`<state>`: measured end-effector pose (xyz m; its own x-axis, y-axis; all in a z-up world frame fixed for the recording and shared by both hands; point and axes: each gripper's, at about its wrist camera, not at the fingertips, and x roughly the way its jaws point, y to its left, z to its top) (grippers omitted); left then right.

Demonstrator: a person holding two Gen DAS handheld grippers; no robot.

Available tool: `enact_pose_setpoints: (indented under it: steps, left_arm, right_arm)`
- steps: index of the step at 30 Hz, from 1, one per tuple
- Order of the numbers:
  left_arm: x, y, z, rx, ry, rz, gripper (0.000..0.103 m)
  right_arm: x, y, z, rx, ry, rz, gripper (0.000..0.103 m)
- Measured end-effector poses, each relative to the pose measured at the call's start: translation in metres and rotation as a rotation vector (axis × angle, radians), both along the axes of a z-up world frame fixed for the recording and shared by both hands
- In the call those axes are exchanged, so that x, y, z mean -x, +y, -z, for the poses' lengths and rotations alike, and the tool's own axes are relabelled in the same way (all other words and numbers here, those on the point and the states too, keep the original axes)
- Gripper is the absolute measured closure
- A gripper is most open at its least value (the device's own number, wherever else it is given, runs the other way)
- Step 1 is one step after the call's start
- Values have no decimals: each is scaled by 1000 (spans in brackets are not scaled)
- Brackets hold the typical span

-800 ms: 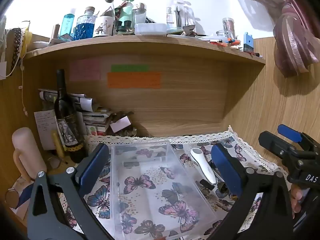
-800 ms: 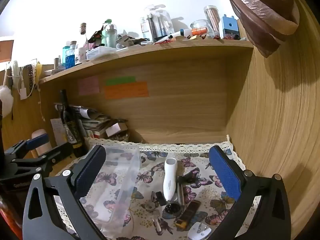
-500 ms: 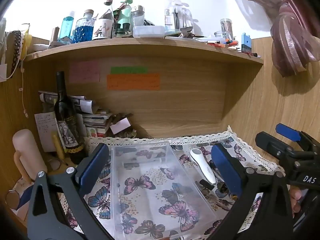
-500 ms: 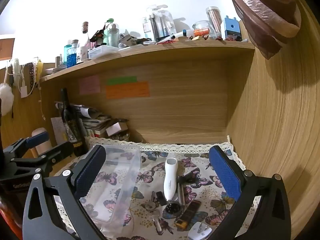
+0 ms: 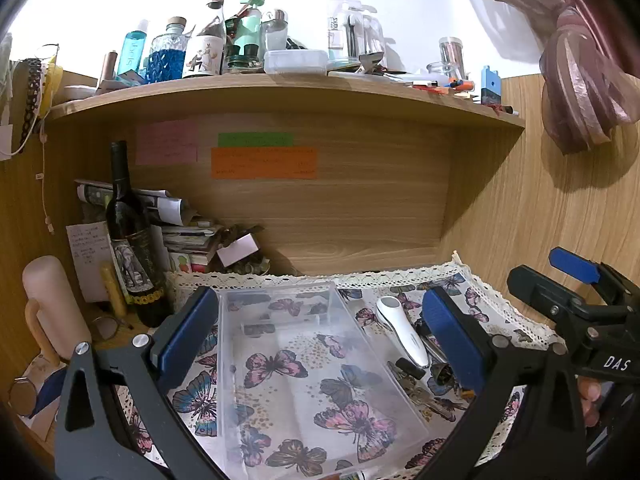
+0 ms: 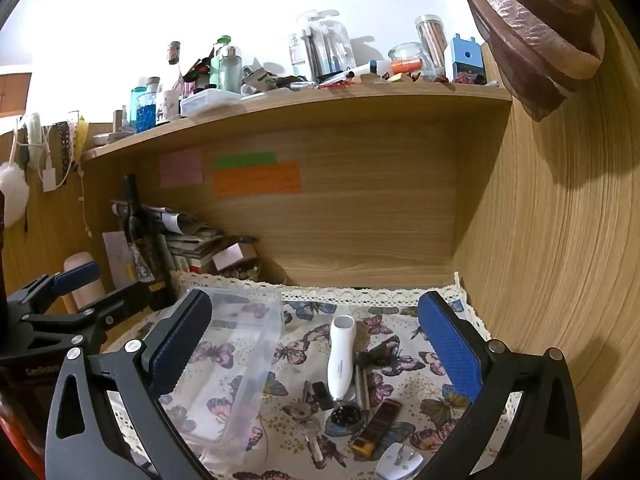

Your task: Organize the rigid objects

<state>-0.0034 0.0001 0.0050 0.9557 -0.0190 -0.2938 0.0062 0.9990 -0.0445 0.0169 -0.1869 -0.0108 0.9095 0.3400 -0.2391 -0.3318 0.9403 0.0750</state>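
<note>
A clear plastic box [image 5: 304, 364] lies empty on the butterfly cloth [image 5: 460, 284]; it also shows in the right wrist view [image 6: 236, 364]. Right of it lie a white handheld device [image 6: 341, 356], keys [image 6: 308, 420], a black round piece [image 6: 346, 415], a dark lighter [image 6: 378, 424], a metal rod [image 6: 362, 384] and a white plug [image 6: 400, 460]. The white device also shows in the left wrist view [image 5: 400, 330]. My left gripper [image 5: 320, 340] is open above the box. My right gripper [image 6: 316, 344] is open above the small items, holding nothing.
A wine bottle [image 5: 130, 236], a pink cylinder [image 5: 54, 312] and stacked papers [image 5: 188, 236] stand at the left. A crowded shelf [image 5: 280, 88] overhangs the alcove. Wooden walls close the back and right [image 6: 540, 240]. The right gripper shows at right in the left wrist view [image 5: 580, 300].
Both views have drifted slightly; the grippers stay open and the objects have not moved.
</note>
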Motion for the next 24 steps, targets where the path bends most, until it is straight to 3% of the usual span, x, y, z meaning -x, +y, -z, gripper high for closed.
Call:
enact_pose_setpoints:
  steps: [24]
  left_arm:
    - [-2,-2,6,-3,-6,-1,0]
  right_arm:
    - [-2,2,0,15,-2,-2,0]
